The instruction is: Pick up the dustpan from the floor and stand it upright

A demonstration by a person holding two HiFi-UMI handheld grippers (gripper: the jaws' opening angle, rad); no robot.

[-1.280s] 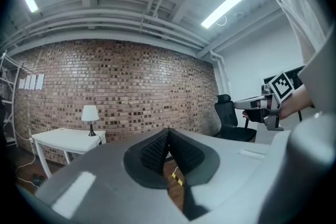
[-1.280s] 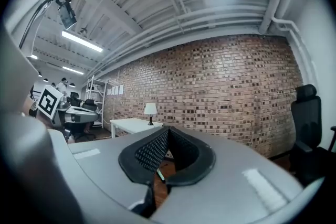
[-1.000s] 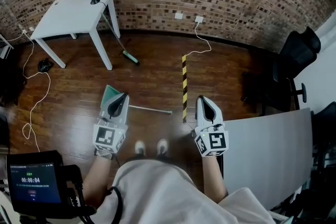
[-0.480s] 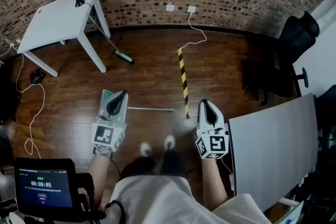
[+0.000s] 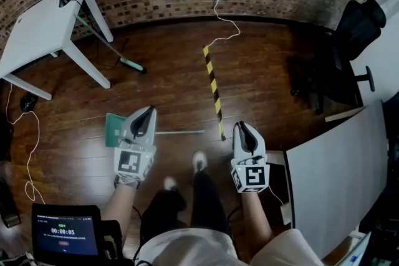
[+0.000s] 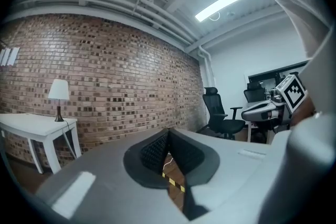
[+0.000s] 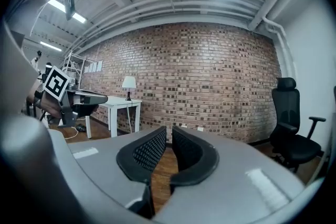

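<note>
The left claw (image 5: 147,114) is closed with its tips touching and nothing between them. The right claw (image 5: 242,130) has just been opening to a narrow gap and is also empty. The green dustpan (image 5: 115,129) lies flat on the wooden floor (image 5: 262,96), partly hidden behind the left claw, with its handle (image 5: 184,132) pointing right. A screen (image 5: 62,235) reads 00:00:05.

Grey left tongs (image 5: 148,111) and right tongs (image 5: 240,127) with black ribbed pads (image 6: 153,151); white top (image 5: 187,250), dark trousers (image 5: 206,209).
</note>
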